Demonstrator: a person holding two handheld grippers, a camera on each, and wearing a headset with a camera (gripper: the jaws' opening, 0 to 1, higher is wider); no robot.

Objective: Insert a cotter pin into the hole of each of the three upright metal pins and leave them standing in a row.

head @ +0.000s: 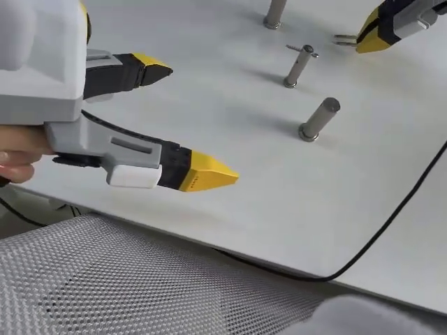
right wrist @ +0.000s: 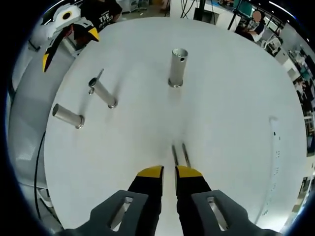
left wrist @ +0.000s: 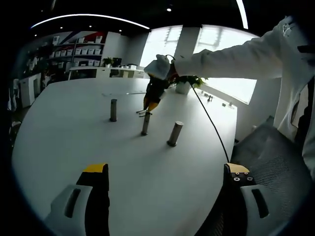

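Observation:
Three upright metal pins stand in a row on the white table: a far pin (head: 274,14), a middle pin (head: 299,66) and a near pin (head: 319,118). A cotter pin (head: 302,49) sits through the top of the middle pin (right wrist: 102,92). The far pin (right wrist: 177,68) shows a bare hole. My right gripper (right wrist: 170,172) is shut on a second cotter pin (right wrist: 174,153), whose legs stick out ahead of the jaws, short of the far pin. In the head view it is at the top right (head: 363,45). My left gripper (head: 188,122) hangs open and holds nothing, well left of the row.
A black cable (head: 391,223) trails over the table's front right part. A grey mesh chair back (head: 105,279) lies below the table edge. A person's white sleeve (left wrist: 236,54) reaches across in the left gripper view.

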